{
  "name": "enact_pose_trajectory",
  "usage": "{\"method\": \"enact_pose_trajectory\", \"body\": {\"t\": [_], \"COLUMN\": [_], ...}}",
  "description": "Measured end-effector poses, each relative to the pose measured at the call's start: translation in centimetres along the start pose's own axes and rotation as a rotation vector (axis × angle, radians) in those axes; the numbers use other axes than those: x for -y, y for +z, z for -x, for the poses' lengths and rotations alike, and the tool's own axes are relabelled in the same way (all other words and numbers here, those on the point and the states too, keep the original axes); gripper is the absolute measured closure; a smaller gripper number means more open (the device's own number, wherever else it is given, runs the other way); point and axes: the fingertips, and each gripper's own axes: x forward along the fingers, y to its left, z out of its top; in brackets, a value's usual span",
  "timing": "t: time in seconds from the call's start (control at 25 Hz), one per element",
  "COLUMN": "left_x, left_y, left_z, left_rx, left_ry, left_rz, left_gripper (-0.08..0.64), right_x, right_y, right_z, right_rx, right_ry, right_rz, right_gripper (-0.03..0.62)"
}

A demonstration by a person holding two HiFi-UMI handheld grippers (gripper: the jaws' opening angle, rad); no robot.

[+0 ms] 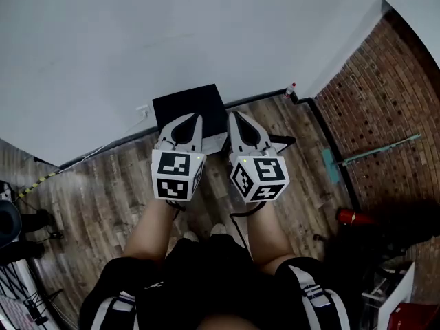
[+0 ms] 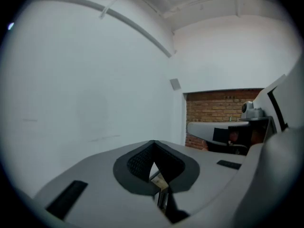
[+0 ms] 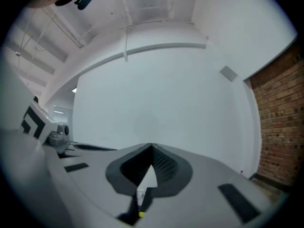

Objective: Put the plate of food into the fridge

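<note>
No plate of food and no fridge shows in any view. In the head view I hold both grippers side by side over the wooden floor, pointing at a white wall. My left gripper is shut with nothing in it, and its jaws meet at the tip in front of the bare wall. My right gripper is shut too and holds nothing; its jaws touch at the tip. Each gripper carries its marker cube. From the left gripper view, the right gripper's grey body fills the right edge.
A black box lies on the floor at the foot of the white wall. A brick wall runs along the right, with a green-handled tool and a red object beside it. A small bottle stands in the corner.
</note>
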Motion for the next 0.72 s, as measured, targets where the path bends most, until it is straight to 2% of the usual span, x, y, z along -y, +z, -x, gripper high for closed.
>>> {"method": "enact_pose_trajectory", "body": {"t": [0.12, 0.24, 0.52, 0.72], "left_x": [0.8, 1.6, 1.8, 1.7], "left_y": [5.0, 7.6, 8.3, 8.2], "left_z": [2.0, 3.5, 5.2, 5.5], "left_rx": [0.036, 0.061, 0.069, 0.060], "left_ry": [0.006, 0.023, 0.059, 0.092], "left_rz": [-0.022, -0.048, -0.059, -0.053], "left_gripper": [0.563, 0.563, 0.563, 0.563], "right_x": [-1.3, -2.4, -4.0, -4.1], "right_y": [5.1, 7.7, 8.2, 8.2], "right_z": [1.4, 2.3, 3.0, 3.7], "right_rx": [0.030, 0.047, 0.064, 0.061], "right_ry": [0.011, 0.029, 0.092, 0.107], "right_rz": [0.003, 0.026, -0.013, -0.010], "right_gripper": [0.580, 0.580, 0.580, 0.580]}}
